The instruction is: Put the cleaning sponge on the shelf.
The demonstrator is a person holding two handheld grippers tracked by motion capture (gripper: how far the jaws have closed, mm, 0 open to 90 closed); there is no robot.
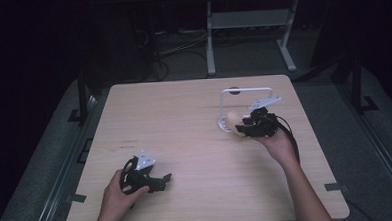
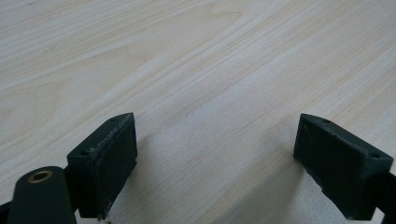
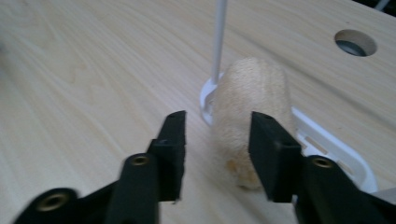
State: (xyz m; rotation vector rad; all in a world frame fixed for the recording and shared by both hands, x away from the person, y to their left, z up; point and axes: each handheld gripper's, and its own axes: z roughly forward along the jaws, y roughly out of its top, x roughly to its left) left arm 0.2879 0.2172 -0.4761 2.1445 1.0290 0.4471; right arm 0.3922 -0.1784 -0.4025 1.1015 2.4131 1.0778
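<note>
Holding a tan, fuzzy roll-shaped object (image 3: 252, 112), the right gripper (image 1: 246, 129) sits just off the white wire stand (image 1: 246, 91) on the wooden table (image 1: 184, 121). In the right gripper view the 2 black jaws sit either side of the roll's near end, narrow gap, and the roll (image 1: 231, 120) appears caught between them, though I cannot tell if both pads press on it: the right pad overlaps it, the left pad shows a sliver of table between. Roll stands roughly upright, slightly tilted, its lower end near the table, directly in front of the stand's white base (image 3: 327, 149) and touching or just beside it; the stand's thin vertical rod (image 3: 218, 42) rises right behind the roll. Round cable hole (image 3: 356, 42) in the table lies beyond the stand, well apart from the roll. From the high view the stand is a white bent-rod frame with 1 upright and a top bar, set on the table's far right part; the person's right hand (image 1: 275, 142) is on the near side of it. Left gripper (image 1: 159, 181) is well apart from the stand, at the near left part of the table, held in the left hand (image 1: 118, 194); its 2 jaws are spread wide with bare wood between them, gripping nothing, low over the surface.
</note>
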